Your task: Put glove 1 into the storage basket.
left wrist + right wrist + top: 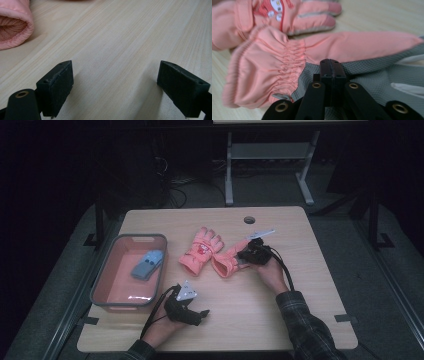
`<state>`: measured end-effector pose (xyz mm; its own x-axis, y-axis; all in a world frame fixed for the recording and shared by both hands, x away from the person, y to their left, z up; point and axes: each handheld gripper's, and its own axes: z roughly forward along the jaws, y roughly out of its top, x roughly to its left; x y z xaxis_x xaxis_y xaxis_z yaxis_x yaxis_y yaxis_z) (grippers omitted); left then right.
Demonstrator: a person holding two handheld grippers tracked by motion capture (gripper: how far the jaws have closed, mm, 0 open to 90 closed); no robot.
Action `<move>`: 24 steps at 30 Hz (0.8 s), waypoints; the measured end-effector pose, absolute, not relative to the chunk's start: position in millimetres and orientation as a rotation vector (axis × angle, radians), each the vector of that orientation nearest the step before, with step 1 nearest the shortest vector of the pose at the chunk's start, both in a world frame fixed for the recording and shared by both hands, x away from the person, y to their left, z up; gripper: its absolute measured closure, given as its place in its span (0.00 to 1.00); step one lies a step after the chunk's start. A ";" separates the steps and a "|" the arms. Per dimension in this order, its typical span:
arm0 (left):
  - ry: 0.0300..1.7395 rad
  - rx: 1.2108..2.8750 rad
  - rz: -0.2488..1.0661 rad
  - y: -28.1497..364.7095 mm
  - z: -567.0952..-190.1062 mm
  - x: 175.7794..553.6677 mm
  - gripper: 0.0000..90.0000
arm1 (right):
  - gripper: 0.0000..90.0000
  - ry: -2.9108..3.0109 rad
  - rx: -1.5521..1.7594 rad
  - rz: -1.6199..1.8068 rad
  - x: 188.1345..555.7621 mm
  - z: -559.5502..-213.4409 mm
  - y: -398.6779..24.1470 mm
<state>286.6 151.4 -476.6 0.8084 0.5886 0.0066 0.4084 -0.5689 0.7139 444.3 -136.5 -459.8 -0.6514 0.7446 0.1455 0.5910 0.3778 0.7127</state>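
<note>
Pink glove lies under the right gripper, whose fingers are pressed together.

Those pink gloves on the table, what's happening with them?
A person holds a gripper in each hand at a wooden table. The right gripper has its jaws shut and sits on the grey palm side of one pink glove; whether it pinches the fabric is hard to tell. The other pink glove lies right beside it. The left gripper rests with its jaws open over bare table, holding nothing. A pink bin on the left holds a small blue item.
</note>
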 end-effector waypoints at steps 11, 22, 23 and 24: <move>0.732 2.247 0.311 150.9 -476.8 286.8 0.14 | 1.00 2.476 1.187 1.162 423.7 -463.6 -148.5; 0.733 2.247 0.311 150.8 -476.8 286.7 0.14 | 1.00 2.528 1.165 1.155 382.7 -460.9 -158.0; 0.733 2.247 0.311 150.8 -476.8 286.7 0.14 | 1.00 2.532 1.171 1.155 377.0 -460.7 -158.5; 0.733 2.247 0.311 150.8 -476.8 286.7 0.14 | 1.00 2.533 1.166 1.158 373.8 -460.9 -158.6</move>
